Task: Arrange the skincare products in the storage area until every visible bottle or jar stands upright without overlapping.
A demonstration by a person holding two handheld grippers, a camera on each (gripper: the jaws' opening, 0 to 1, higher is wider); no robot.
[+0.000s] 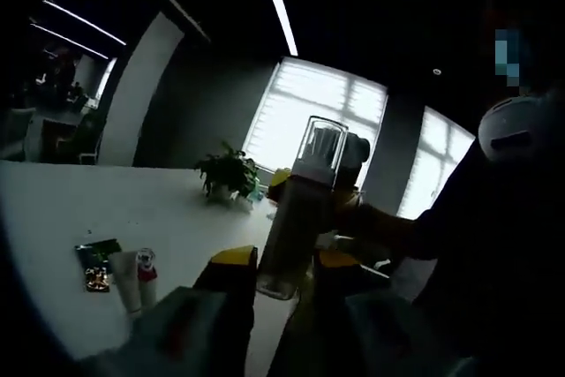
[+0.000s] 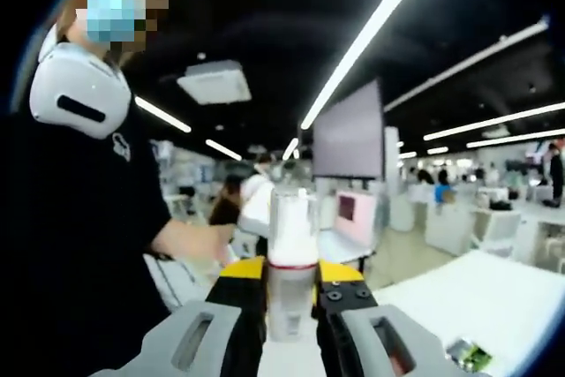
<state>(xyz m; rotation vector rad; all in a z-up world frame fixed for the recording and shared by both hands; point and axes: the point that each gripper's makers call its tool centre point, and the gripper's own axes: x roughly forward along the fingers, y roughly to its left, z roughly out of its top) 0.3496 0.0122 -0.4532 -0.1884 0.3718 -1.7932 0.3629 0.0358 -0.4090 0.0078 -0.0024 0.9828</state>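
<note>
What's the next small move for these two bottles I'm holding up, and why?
Probably lower the tall clear bottle, clamped in the left gripper, onto the white table and stand it upright. The right gripper also holds a bottle with a red band in the air, and a white tube lies flat on the table.

Potted plant (image 1: 229,174) on white table (image 1: 106,205)

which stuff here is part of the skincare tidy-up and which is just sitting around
Part of the job:
- tall clear bottle between the left gripper jaws
- red-banded clear bottle in the right gripper
- white tube and red-capped tube lying on the white table

Lying about:
- potted plant
- dark sachet beside the tubes
- green packet
</note>
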